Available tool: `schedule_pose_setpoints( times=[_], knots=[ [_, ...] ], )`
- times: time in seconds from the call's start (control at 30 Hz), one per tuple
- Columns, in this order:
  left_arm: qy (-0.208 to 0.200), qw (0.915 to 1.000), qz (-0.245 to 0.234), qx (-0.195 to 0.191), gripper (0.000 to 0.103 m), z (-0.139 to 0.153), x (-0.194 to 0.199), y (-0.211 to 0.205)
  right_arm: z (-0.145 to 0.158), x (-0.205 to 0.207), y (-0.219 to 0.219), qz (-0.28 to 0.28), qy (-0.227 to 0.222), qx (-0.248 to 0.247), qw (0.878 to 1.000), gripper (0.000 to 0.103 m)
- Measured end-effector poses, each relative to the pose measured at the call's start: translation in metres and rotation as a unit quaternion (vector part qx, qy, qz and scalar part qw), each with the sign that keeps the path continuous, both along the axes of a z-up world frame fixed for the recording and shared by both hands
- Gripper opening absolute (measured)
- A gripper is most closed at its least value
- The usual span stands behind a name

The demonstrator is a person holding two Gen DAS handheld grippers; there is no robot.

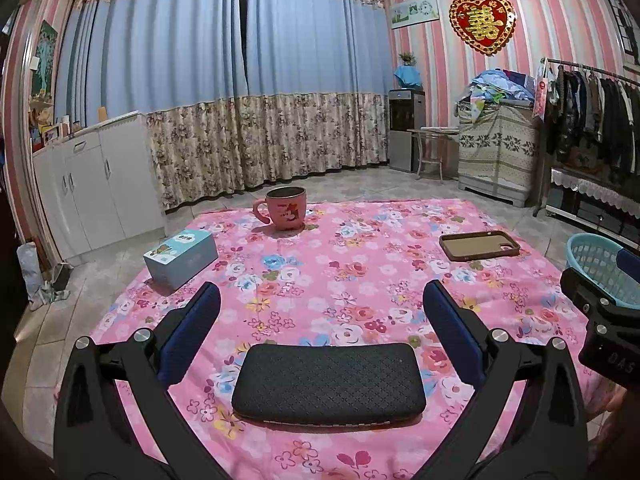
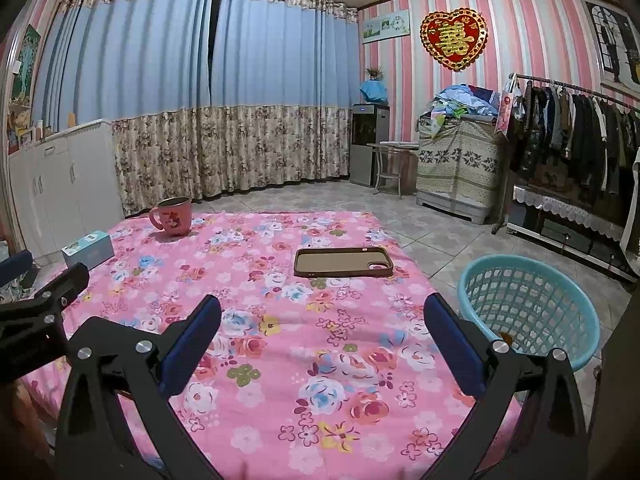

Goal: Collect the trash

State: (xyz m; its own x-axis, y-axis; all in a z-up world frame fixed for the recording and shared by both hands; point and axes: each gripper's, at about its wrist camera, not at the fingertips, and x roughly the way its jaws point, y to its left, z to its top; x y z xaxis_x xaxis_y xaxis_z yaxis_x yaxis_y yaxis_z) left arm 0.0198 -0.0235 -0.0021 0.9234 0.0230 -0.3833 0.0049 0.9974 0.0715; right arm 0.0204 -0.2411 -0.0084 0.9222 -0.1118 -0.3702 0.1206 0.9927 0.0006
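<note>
A pink floral cloth point(image 1: 340, 280) point(image 2: 280, 304) covers the table. On it lie a black quilted case point(image 1: 328, 386) at the near edge, a brown phone case point(image 1: 479, 245) point(image 2: 343, 262), a light blue tissue box point(image 1: 181, 258) point(image 2: 88, 249) and a pink mug point(image 1: 283, 208) point(image 2: 172, 216). A teal mesh basket point(image 2: 528, 304) point(image 1: 600, 268) stands on the floor right of the table, with a small brownish item inside. My left gripper point(image 1: 322, 308) is open above the black case. My right gripper point(image 2: 322, 320) is open over bare cloth, the basket just right of it.
White cabinets point(image 1: 92, 184) line the left wall. Curtains hang at the back. A water dispenser point(image 2: 368, 144), a covered cabinet with piled fabric point(image 2: 460, 160) and a clothes rack point(image 2: 580, 132) stand at the right. Tiled floor surrounds the table.
</note>
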Motion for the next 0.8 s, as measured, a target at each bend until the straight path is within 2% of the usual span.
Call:
schedule_pose_setpoints(
  times=[0.8],
  knots=[
    [-0.002, 1.0, 0.003, -0.004, 0.098, 0.0007, 0.0029, 0.0013, 0.0056, -0.0036, 0.0015, -0.006, -0.013, -0.003, 1.0, 0.099]
  ],
)
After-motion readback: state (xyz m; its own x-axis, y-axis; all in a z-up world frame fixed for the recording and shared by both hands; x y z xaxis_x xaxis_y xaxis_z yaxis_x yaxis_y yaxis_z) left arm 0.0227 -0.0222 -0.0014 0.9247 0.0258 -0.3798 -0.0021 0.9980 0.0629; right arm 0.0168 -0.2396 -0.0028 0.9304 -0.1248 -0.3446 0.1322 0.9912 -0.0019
